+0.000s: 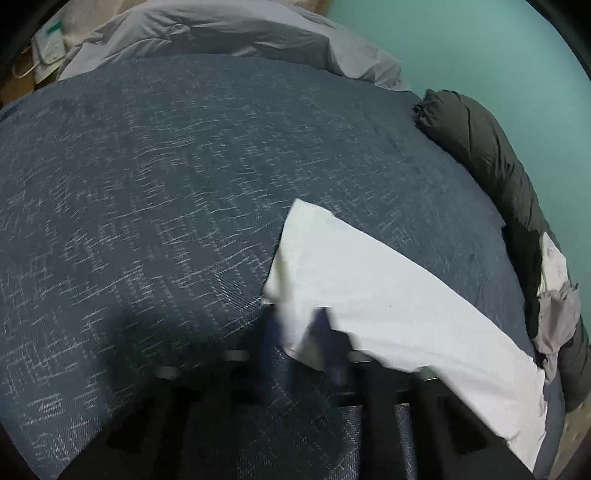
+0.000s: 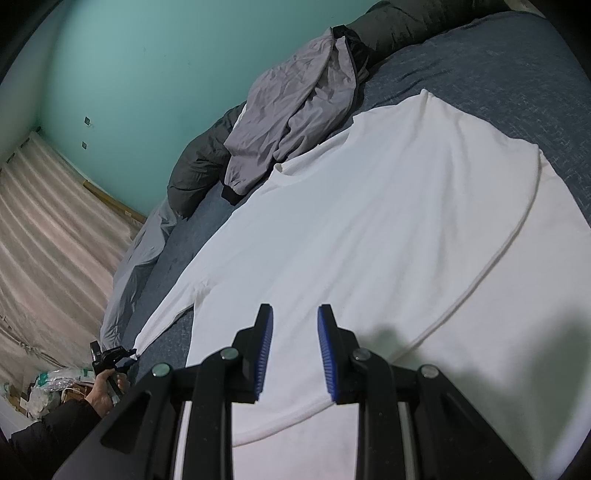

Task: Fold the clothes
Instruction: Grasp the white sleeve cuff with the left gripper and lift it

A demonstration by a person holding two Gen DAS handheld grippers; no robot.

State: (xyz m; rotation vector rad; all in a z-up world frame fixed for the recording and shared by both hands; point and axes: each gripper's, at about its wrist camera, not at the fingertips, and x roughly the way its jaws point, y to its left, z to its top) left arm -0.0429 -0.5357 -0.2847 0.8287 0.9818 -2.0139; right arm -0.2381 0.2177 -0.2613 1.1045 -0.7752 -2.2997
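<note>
A white long-sleeved shirt (image 2: pixel 369 221) lies spread flat on the blue bedspread (image 2: pixel 498 74). In the left wrist view its sleeve (image 1: pixel 369 280) runs in from the lower right. The left gripper (image 1: pixel 299 328) is blurred and is shut on the sleeve's cuff end, with white cloth pinched between its blue pads. The right wrist view shows that gripper (image 2: pixel 125 360) far left at the cuff, held by a person's hand (image 2: pixel 101 391). My right gripper (image 2: pixel 295 332) hovers over the shirt's body, open, with nothing between its pads.
A crumpled grey jacket (image 2: pixel 295 103) and a dark quilted coat (image 2: pixel 199 166) lie along the bed's wall side, the coat (image 1: pixel 491 155) also in the left wrist view. A grey blanket (image 1: pixel 221 33) is heaped at the far end. A teal wall and a pale curtain (image 2: pixel 48 240) stand behind.
</note>
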